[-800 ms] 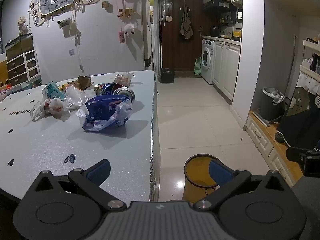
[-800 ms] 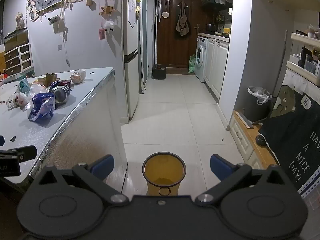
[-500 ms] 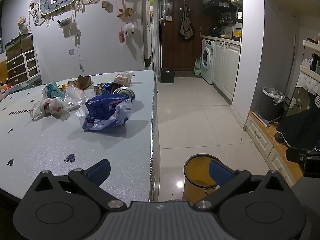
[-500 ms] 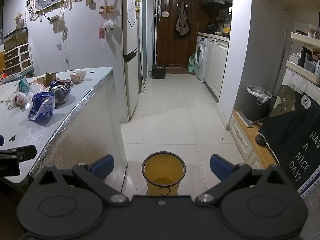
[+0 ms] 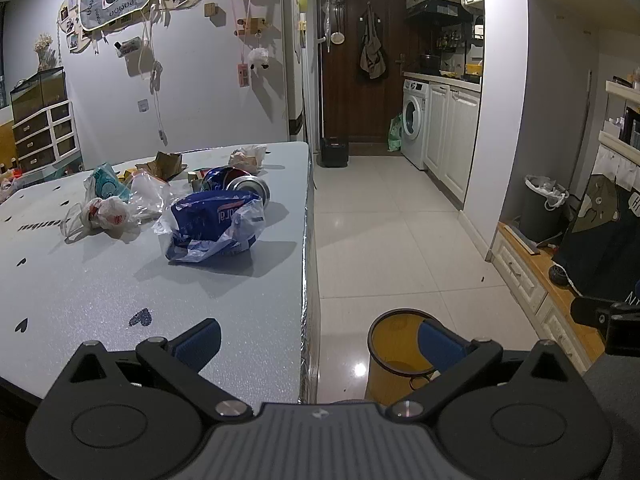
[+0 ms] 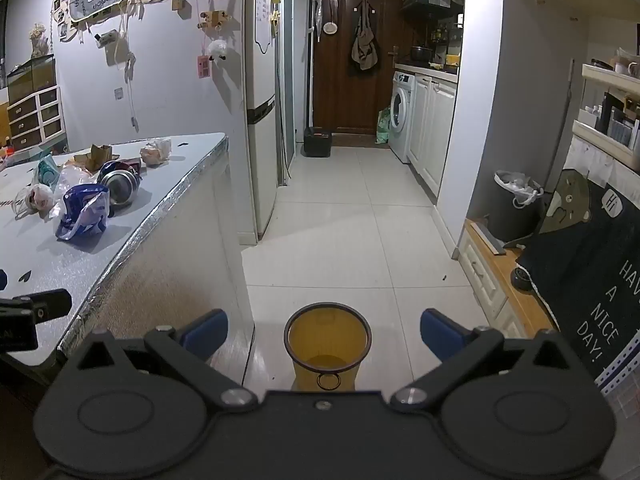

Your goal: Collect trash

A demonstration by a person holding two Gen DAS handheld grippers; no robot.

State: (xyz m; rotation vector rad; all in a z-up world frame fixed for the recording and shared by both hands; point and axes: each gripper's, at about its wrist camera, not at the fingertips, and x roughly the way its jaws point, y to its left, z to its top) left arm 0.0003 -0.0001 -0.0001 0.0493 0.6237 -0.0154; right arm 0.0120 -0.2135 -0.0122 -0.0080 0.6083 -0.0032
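Jaws spread as wide as they go on both grippers, nothing between the pads. Your left gripper point(image 5: 318, 342) hangs over the near corner of the table point(image 5: 100, 280), tilted down; your right gripper point(image 6: 324, 330) is off the table edge, over the floor, with the yellow bin point(image 6: 327, 338) framed right between its fingers, further down.

Trash is all ahead and left of the left jaws, well apart from them. Nearest is the crumpled blue wrapper point(image 5: 214, 224). Just behind it, touching or nearly so, a dented can point(image 5: 238, 184) on its side with its open end toward you. Left of those, a knotted white bag point(image 5: 102, 216) and clear film point(image 5: 150, 196). Further back: a teal packet point(image 5: 106, 182), torn cardboard point(image 5: 166, 164) and a wad of tissue point(image 5: 248, 156) near the far edge.

My read on the layout: the bin is parked on the floor just beside the table corner so you get a short carry, pick on the table and drop over the edge. Left hand is the natural picker since the pile is on its side. Right hand is already lined up on the bin, so it's the marker for the drop point.

Nothing collected that I can see; bin interior looks bare apart from the yellow bottom. Suggest wrapper first. It's soft, so pinch the bulk, not a loose flap. The can may roll if nudged.
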